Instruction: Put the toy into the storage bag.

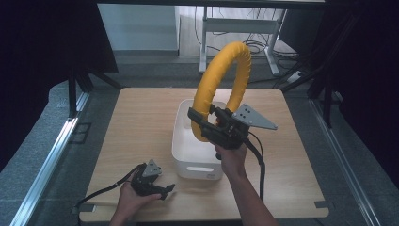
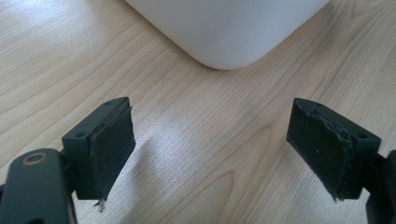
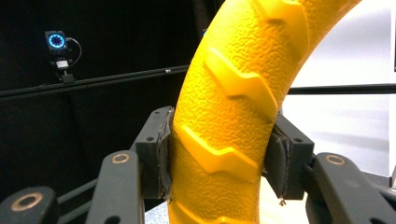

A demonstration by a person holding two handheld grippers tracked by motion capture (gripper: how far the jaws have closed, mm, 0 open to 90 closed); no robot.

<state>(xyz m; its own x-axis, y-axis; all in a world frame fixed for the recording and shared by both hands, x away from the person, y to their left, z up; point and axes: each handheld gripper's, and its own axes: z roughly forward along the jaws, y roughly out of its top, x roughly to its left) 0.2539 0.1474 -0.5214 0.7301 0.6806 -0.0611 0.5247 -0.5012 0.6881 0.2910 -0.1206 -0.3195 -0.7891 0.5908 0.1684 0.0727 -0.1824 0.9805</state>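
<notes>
From the high view: right gripper (image 1: 200,123) raised over the white bin (image 1: 196,146), clamped on the lower left part of a yellow ring (image 1: 225,80) that stands upright above the bin, its top arching toward the far edge of the counter (image 1: 141,122); grey three-cornered plate tilted out to the right of the gripper body, black cable trailing down past the forearm. Left gripper (image 1: 164,190) low on the counter near its front edge, just left of the bin's front corner, held in a hand (image 1: 129,197), pointing right toward the bin, cable looping off to the left. From the left gripper view: two black fingers (image 2: 112,144) set wide apart with nothing but bare wood grain between them, rounded corner of the white bin (image 2: 224,32) just ahead, not touched. From the right gripper view: fingers (image 3: 161,154) pressed tight against both sides of the yellow ring (image 3: 224,112), pebbled skin with raised chevron ridges, the band rising between the pads and curving off to the upper right; dark curtain behind at the left with a small glowing blue ring light (image 3: 56,41) on a rail
</notes>
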